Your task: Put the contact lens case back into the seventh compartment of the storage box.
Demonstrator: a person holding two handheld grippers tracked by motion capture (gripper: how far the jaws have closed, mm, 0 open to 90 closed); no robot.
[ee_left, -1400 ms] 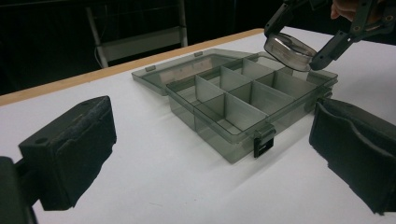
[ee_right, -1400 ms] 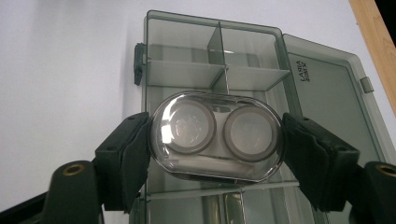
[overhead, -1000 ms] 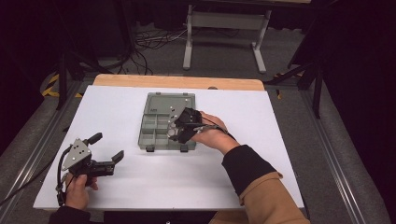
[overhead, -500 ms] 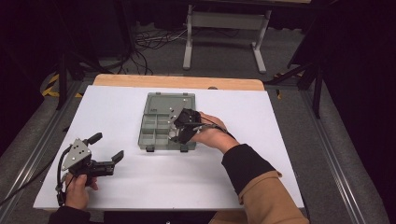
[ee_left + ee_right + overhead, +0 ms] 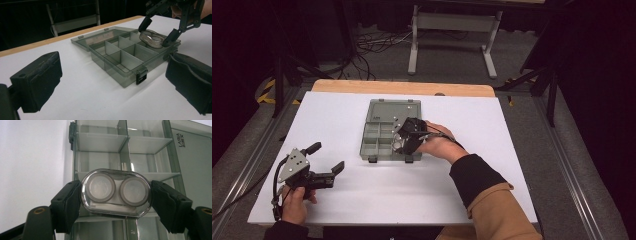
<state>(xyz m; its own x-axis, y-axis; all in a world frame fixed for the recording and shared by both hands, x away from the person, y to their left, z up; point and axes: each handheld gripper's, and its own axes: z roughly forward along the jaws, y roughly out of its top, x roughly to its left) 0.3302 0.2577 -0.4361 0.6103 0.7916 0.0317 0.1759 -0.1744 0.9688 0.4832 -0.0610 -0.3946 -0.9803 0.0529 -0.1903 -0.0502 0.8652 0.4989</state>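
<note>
A clear oval case (image 5: 116, 192) with two round wells hangs over the right-hand compartments of an open grey divided box (image 5: 374, 140). My right gripper (image 5: 404, 140) is shut on the case, its pads pressing on the two short ends. In the left gripper view the case (image 5: 152, 38) sits just above the box's far corner, between the right gripper's (image 5: 157, 33) black fingers. The box's compartments (image 5: 117, 72) look bare. My left gripper (image 5: 327, 156) rests at the table's near left, open with nothing between its jaws.
The box's lid (image 5: 192, 165) lies flat open on the far side. The white tabletop (image 5: 492, 130) spreads around the box, with a wooden strip (image 5: 402, 88) along the far edge. A metal frame and cables stand on the floor beyond.
The right gripper with the case has crept slightly toward the near side over the box. The left gripper has stayed where it was.
</note>
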